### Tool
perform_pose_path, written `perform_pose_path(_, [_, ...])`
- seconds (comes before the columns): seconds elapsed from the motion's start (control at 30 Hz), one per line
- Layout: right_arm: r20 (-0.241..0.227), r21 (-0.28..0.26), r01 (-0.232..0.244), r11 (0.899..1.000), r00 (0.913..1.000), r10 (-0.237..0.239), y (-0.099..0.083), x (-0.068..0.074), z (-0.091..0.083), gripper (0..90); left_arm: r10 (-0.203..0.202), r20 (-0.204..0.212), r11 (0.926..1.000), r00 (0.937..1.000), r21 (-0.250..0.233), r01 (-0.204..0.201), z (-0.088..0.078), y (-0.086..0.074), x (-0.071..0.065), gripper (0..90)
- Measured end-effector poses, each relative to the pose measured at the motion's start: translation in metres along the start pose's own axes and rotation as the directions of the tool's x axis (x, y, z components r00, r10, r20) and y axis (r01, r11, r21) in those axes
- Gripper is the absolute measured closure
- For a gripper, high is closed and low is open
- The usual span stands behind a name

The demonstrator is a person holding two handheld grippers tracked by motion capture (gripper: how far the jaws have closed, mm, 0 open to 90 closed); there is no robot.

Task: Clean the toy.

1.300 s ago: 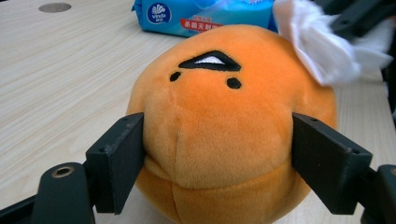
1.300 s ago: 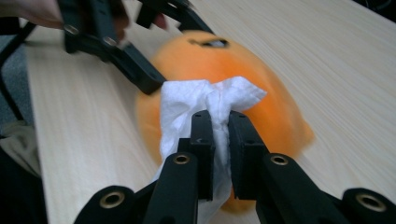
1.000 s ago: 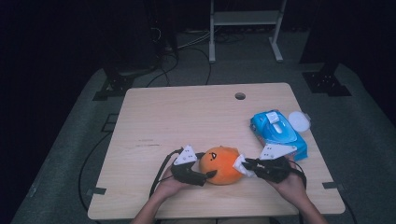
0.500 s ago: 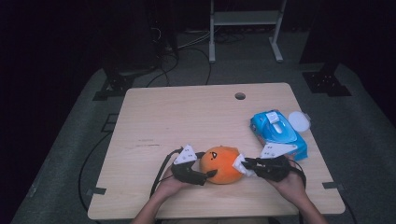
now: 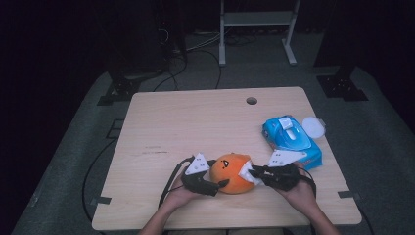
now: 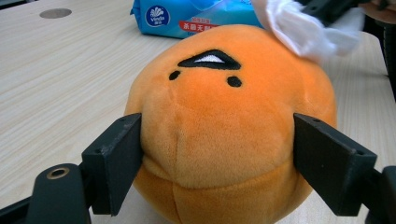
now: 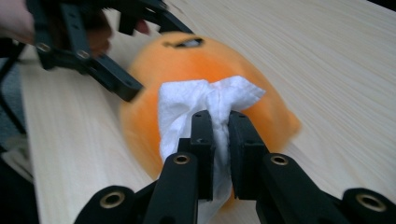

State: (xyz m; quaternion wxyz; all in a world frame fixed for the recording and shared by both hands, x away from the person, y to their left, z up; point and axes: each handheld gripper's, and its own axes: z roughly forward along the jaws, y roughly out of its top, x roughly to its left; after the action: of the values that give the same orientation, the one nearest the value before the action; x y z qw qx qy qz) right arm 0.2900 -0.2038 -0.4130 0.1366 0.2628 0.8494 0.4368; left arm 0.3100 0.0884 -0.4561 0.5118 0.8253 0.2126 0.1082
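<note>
A round orange plush toy [image 5: 234, 172] with a small black face lies near the table's front edge. My left gripper [image 5: 219, 176] comes at it from the left and is shut on it. In the left gripper view both black jaws press into the sides of the plush [image 6: 224, 126]. My right gripper [image 5: 254, 172] reaches in from the right, shut on a crumpled white tissue [image 5: 246, 171]. In the right gripper view that tissue [image 7: 187, 107] is pinched between the jaws of my right gripper [image 7: 221, 135] and rests against the plush [image 7: 261, 107].
A blue pack of wet wipes [image 5: 292, 139] lies at the right of the wooden table [image 5: 195, 122], with a white round lid [image 5: 313, 127] beside it. A cable hole [image 5: 251, 101] sits near the far edge. Both hands rest at the front edge.
</note>
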Motion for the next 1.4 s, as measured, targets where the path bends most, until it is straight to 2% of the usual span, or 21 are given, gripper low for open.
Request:
perform_pose_path(0.13, [0.026, 0.009, -0.049, 0.999, 0.9985, 0.049, -0.01, -0.014, -0.007, 80.6, 0.0, 0.0, 1.0, 1.0, 0.003, 0.0, 0.0, 0.0, 0.001, 19.2])
perform_pose_path(0.23, [0.01, -0.015, -0.058, 0.998, 0.9983, 0.058, -0.006, -0.012, -0.009, 80.6, -0.007, -0.008, 1.0, 0.9999, -0.001, 0.007, 0.002, 0.001, 0.0, 19.2])
perform_pose_path(0.33, [-0.043, -0.035, -0.022, 0.999, 0.9989, 0.02, 0.002, -0.001, -0.005, 80.5, -0.011, -0.013, 0.9999, 0.9998, -0.005, 0.011, 0.004, 0.002, -0.001, 19.2])
perform_pose_path(0.43, [-0.027, -0.012, 0.027, 1.0, 0.9993, -0.027, 0.005, 0.008, 0.003, 80.4, -0.006, -0.011, 1.0, 0.9999, -0.004, 0.006, 0.004, 0.002, -0.001, 18.8])
perform_pose_path(0.47, [-0.029, -0.006, 0.021, 1.0, 0.9994, -0.021, 0.004, 0.007, 0.003, 80.4, -0.01, -0.005, 0.9999, 0.9999, -0.007, 0.01, 0.003, 0.002, -0.001, 16.8])
perform_pose_path(0.53, [-0.033, -0.001, 0.008, 1.0, 0.9994, -0.008, 0.001, 0.002, 0.003, 80.4, -0.05, 0.01, 0.9984, 0.9987, 0.025, 0.05, 0.004, 0.007, 0.001, 4.4])
perform_pose_path(0.57, [-0.03, 0.002, 0.0, 1.0, 0.9995, 0.0, 0.0, -0.001, 0.003, 80.4, -0.062, 0.016, 0.9971, 0.9979, 0.045, 0.061, 0.004, 0.009, 0.002, 1.6])
perform_pose_path(0.67, [-0.019, 0.004, -0.029, 1.0, 0.9994, 0.029, -0.003, -0.006, 0.001, 80.5, -0.074, 0.043, 0.9951, 0.9963, 0.068, 0.071, 0.005, 0.007, 0.002, 3.9])
perform_pose_path(0.77, [-0.005, -0.007, -0.023, 1.0, 0.9997, 0.023, 0.001, -0.003, 0.001, 80.7, -0.04, 0.03, 0.9974, 0.9987, 0.061, 0.039, 0.007, 0.007, -0.004, 14.8])
perform_pose_path(0.83, [-0.012, -0.025, 0.011, 1.0, 0.9999, -0.011, 0.008, 0.008, 0.003, 80.7, 0.015, 0.018, 0.999, 0.9997, 0.042, -0.016, 0.008, 0.01, -0.011, 19.4])
perform_pose_path(0.9, [-0.048, -0.049, 0.043, 0.998, 0.9978, -0.046, 0.017, 0.02, 0.006, 80.7, 0.078, 0.005, 0.9957, 0.997, 0.05, -0.078, 0.01, 0.012, -0.019, 21.3])
perform_pose_path(0.93, [-0.048, -0.045, 0.066, 0.997, 0.9965, -0.068, 0.021, 0.026, 0.008, 80.6, 0.114, -0.006, 0.9915, 0.9934, 0.064, -0.114, 0.011, 0.013, -0.023, 21.8])
perform_pose_path(0.97, [-0.034, -0.036, 0.094, 0.995, 0.9948, -0.095, 0.024, 0.031, 0.011, 80.6, 0.118, -0.01, 0.9909, 0.9929, 0.066, -0.117, 0.011, 0.012, -0.023, 22.2])
perform_pose_path(1.03, [-0.028, -0.034, 0.101, 0.994, 0.9944, -0.102, 0.025, 0.031, 0.012, 80.6, 0.1, -0.001, 0.9935, 0.995, 0.055, -0.099, 0.009, 0.01, -0.02, 23.1])
perform_pose_path(1.1, [-0.021, -0.036, 0.072, 0.997, 0.9971, -0.073, 0.021, 0.022, 0.009, 80.6, 0.085, 0.004, 0.9949, 0.9963, 0.053, -0.085, 0.008, 0.008, -0.017, 23.2])
perform_pose_path(1.13, [0.005, -0.029, 0.043, 0.999, 0.9991, -0.043, 0.016, 0.01, 0.005, 80.6, 0.079, 0.007, 0.9958, 0.9969, 0.047, -0.079, 0.009, 0.008, -0.016, 22.8])
perform_pose_path(1.2, [0.009, -0.029, 0.023, 0.999, 0.9997, -0.022, 0.012, 0.003, 0.003, 80.6, 0.062, 0.013, 0.9968, 0.998, 0.049, -0.063, 0.009, 0.008, -0.015, 21.2])
perform_pose_path(1.27, [0.01, -0.02, -0.025, 0.999, 0.9996, 0.025, 0.004, -0.008, -0.001, 80.6, 0.011, 0.028, 0.9992, 0.9996, 0.039, -0.012, 0.01, 0.01, -0.013, 15.2])
perform_pose_path(1.3, [0.005, -0.02, -0.046, 0.999, 0.9989, 0.046, 0.002, -0.01, -0.002, 80.7, -0.036, 0.04, 0.9985, 0.9986, 0.042, 0.034, 0.011, 0.01, -0.011, 11.3])
perform_pose_path(1.33, [0.001, -0.021, -0.052, 0.998, 0.9986, 0.052, 0.0, -0.011, -0.003, 80.7, -0.087, 0.056, 0.9954, 0.9946, 0.045, 0.085, 0.013, 0.01, -0.009, 9.1])
perform_pose_path(1.4, [-0.005, -0.021, -0.034, 0.999, 0.9994, 0.034, 0.001, -0.007, -0.003, 80.7, -0.111, 0.053, 0.9931, 0.9923, 0.042, 0.109, 0.013, 0.01, -0.009, 9.0])
